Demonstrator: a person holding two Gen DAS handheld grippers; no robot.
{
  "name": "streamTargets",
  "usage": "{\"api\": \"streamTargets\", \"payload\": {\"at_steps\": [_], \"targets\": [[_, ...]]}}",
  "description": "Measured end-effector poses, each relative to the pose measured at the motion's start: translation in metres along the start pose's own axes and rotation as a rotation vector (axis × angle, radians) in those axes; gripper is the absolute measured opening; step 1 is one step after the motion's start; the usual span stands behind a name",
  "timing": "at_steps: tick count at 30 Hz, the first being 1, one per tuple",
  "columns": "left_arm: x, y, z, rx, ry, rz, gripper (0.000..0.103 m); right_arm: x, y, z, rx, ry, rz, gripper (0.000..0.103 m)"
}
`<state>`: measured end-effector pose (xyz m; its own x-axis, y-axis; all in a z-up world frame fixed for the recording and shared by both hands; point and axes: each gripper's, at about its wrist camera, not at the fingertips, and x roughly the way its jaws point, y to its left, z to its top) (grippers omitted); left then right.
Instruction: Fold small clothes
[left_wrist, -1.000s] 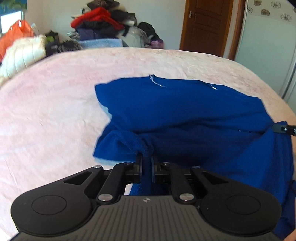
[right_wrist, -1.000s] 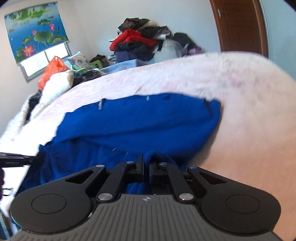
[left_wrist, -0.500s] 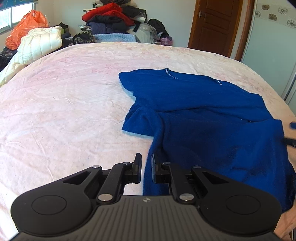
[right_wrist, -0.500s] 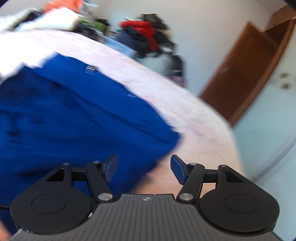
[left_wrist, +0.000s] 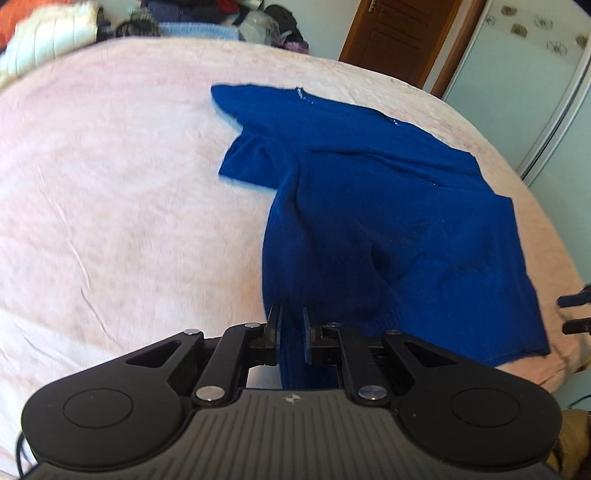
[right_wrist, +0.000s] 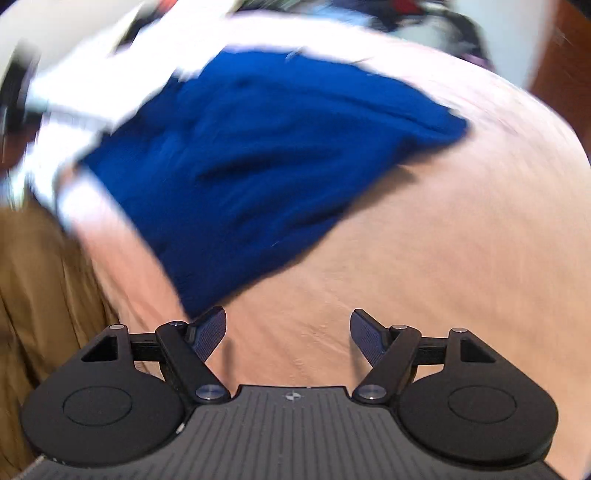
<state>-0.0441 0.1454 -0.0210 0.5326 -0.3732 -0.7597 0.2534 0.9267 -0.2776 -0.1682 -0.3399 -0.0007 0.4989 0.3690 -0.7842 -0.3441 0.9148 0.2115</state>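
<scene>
A royal-blue knit sweater (left_wrist: 369, 192) lies spread on the pink bed (left_wrist: 110, 184), one sleeve folded out at its left. My left gripper (left_wrist: 290, 334) is shut on the sweater's near hem, with blue cloth between the jaws. In the right wrist view the sweater (right_wrist: 258, 147) lies ahead and to the left, blurred. My right gripper (right_wrist: 288, 334) is open and empty over bare pink sheet, just right of the sweater's near corner. The right gripper's fingertips (left_wrist: 574, 312) show at the right edge of the left wrist view.
A pile of clothes and bags (left_wrist: 110, 22) sits behind the bed's far edge. A brown door (left_wrist: 399, 37) and a pale wardrobe (left_wrist: 524, 74) stand at the right. Brown fabric (right_wrist: 37, 295) hangs at the bed's left edge in the right wrist view.
My right gripper has let go of the sweater, opened wide and swung away over bare sheet. My left gripper still holds the hem, and the sweater now lies flatter.
</scene>
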Motion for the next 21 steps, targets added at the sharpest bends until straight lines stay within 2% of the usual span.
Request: {"api": "streamTargets", "payload": {"at_steps": [2, 4, 7, 8, 9, 16, 20, 21], "targets": [[-0.002, 0.012, -0.004, -0.049, 0.027, -0.057, 0.014, 0.005, -0.014, -0.009, 0.138, -0.050, 0.082, 0.077], [-0.002, 0.020, -0.009, -0.089, 0.056, -0.122, 0.025, 0.014, -0.019, -0.014, 0.191, -0.082, 0.140, 0.077], [-0.003, 0.025, -0.014, -0.124, 0.050, -0.222, 0.053, 0.020, -0.015, -0.018, 0.242, -0.119, 0.251, 0.077], [-0.003, 0.024, -0.015, -0.129, 0.043, -0.255, 0.067, 0.024, -0.014, -0.018, 0.251, -0.120, 0.280, 0.077], [-0.001, 0.021, -0.017, -0.133, 0.034, -0.271, 0.073, 0.026, -0.009, -0.020, 0.250, -0.120, 0.299, 0.077], [0.002, -0.003, -0.020, -0.056, -0.004, -0.235, 0.073, 0.054, 0.022, 0.008, 0.230, -0.122, 0.348, 0.075], [0.004, -0.005, -0.020, -0.064, 0.005, -0.253, 0.072, 0.066, 0.035, 0.017, 0.217, -0.126, 0.346, 0.063], [0.004, -0.006, -0.021, -0.056, 0.007, -0.258, 0.069, 0.067, 0.039, 0.018, 0.207, -0.124, 0.337, 0.057]]}}
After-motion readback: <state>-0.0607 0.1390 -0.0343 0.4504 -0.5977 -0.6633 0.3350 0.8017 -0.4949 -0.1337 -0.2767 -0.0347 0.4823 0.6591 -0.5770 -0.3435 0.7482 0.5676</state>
